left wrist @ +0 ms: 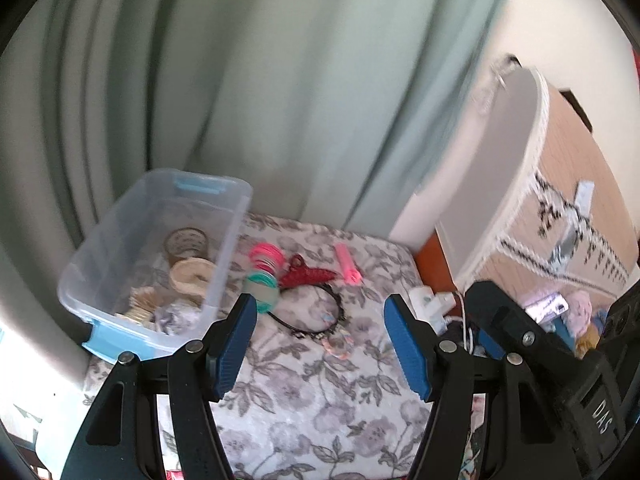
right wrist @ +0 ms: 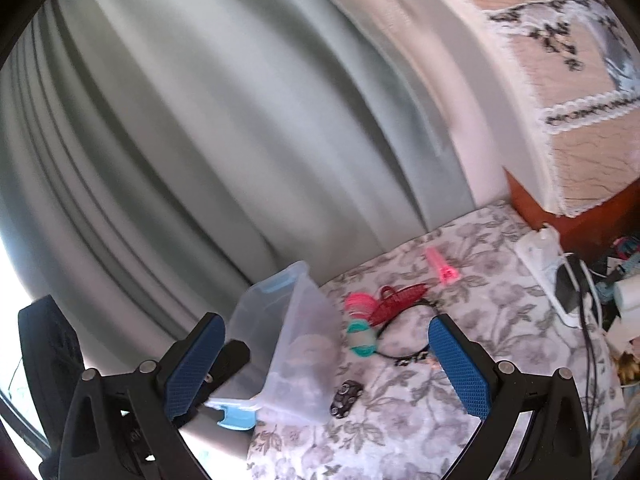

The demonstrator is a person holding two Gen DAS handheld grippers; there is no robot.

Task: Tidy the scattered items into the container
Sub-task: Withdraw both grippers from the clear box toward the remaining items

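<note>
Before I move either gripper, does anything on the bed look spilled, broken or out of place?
Nothing looks spilled or broken. The clear bin sits upright. Out of place are the loose items beside it: hair ties, a red clip, a pink clip, a black headband and a small dark clip. Both grippers are open.

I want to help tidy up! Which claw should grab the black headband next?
Probably the left claw. It is open and the black headband lies right between its fingers, beside the clear bin. The right claw is open too, but mostly faces the bin.
</note>
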